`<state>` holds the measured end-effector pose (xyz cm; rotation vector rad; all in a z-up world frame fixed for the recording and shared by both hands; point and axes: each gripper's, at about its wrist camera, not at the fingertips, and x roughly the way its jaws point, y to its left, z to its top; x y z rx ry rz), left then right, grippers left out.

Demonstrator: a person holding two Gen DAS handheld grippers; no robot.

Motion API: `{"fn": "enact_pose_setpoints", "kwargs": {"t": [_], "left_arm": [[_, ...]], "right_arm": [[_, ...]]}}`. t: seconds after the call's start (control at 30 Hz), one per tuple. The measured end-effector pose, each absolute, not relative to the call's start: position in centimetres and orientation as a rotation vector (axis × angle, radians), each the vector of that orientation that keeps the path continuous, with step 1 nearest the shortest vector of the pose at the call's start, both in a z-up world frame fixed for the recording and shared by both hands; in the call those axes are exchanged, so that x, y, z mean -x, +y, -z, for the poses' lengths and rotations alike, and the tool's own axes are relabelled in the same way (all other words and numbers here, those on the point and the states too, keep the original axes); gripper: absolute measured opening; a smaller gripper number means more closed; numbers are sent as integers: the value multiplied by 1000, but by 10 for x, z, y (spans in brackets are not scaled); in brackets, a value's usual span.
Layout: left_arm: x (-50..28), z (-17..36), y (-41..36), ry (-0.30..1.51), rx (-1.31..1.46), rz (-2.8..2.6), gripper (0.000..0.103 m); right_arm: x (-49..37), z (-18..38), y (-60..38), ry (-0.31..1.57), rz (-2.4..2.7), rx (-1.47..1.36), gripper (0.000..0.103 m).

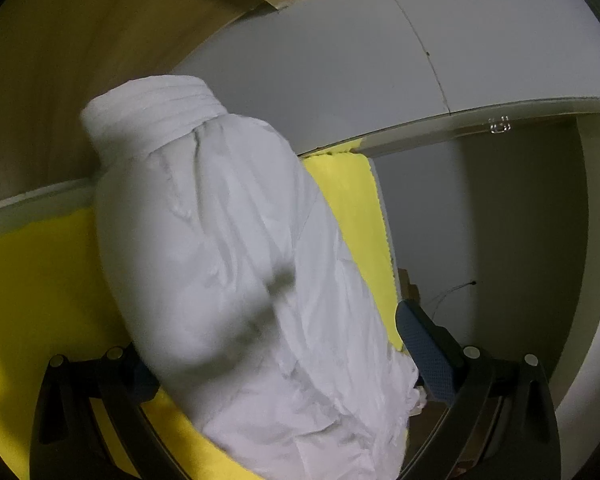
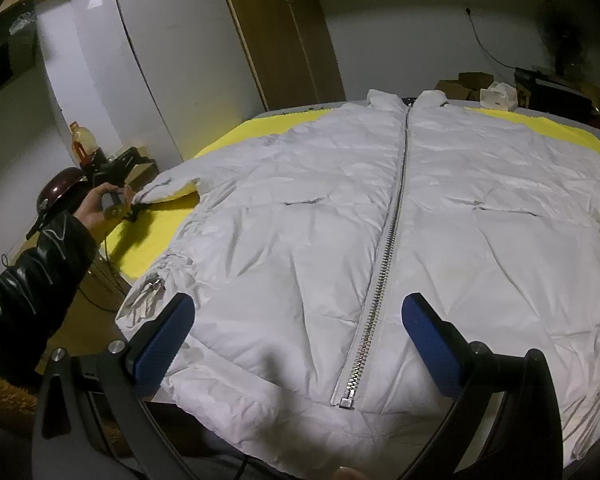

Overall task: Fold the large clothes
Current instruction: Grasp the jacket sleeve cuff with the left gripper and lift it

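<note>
1. White and puffy, the big padded jacket [image 2: 380, 220] lies flat, front side up, on a bright yellow cloth [image 2: 152, 236] that covers the table.
2. A long silver metal zipper [image 2: 388, 240] runs up the middle of the jacket. It is zipped shut, and its bottom end sits between the two fingers of the right gripper.
3. The right gripper [image 2: 298, 344] has blue pads on black arms. Its fingers are spread wide apart over the bottom edge of the jacket and hold nothing.
4. Far off to the left of the right gripper, a hand [image 2: 94, 208] in a shiny black sleeve [image 2: 28, 280] holds the left gripper [image 2: 134, 204]. Its tip is at the cuff of the jacket's white sleeve [image 2: 168, 188].
5. In the left wrist view, that white sleeve [image 1: 240, 260] fills the space between the two fingers, with its ribbed cuff at the far end.
6. The left gripper [image 1: 276, 364] has its fingers spread wide, one on each side of the sleeve. The right pad touches the cloth. The left pad is mostly hidden behind it, so I cannot tell if it is squeezing.
7. Past the far end of the jacket, near its collar, sit some brown cardboard boxes [image 2: 464, 82] and a crumpled white bag [image 2: 498, 94].
8. Behind the left gripper stands an orange plastic bottle [image 2: 82, 140].
</note>
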<state>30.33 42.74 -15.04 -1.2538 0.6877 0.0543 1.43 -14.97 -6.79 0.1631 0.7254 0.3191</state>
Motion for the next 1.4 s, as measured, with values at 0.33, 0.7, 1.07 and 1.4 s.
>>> {"fn": "enact_pose_setpoints", "kwargs": {"t": [0.33, 0.7, 1.07, 1.4], "left_arm": [[-310, 159, 443, 763, 1194, -101, 11], [-307, 114, 444, 638, 970, -32, 7], [-301, 18, 391, 459, 558, -6, 7], [-311, -15, 349, 449, 387, 9, 8]], "right_arm": [[-20, 74, -163, 771, -225, -175, 103], [-32, 68, -171, 814, -219, -194, 98], [-227, 13, -94, 827, -104, 31, 101], [-393, 109, 44, 982, -55, 218, 101]]}}
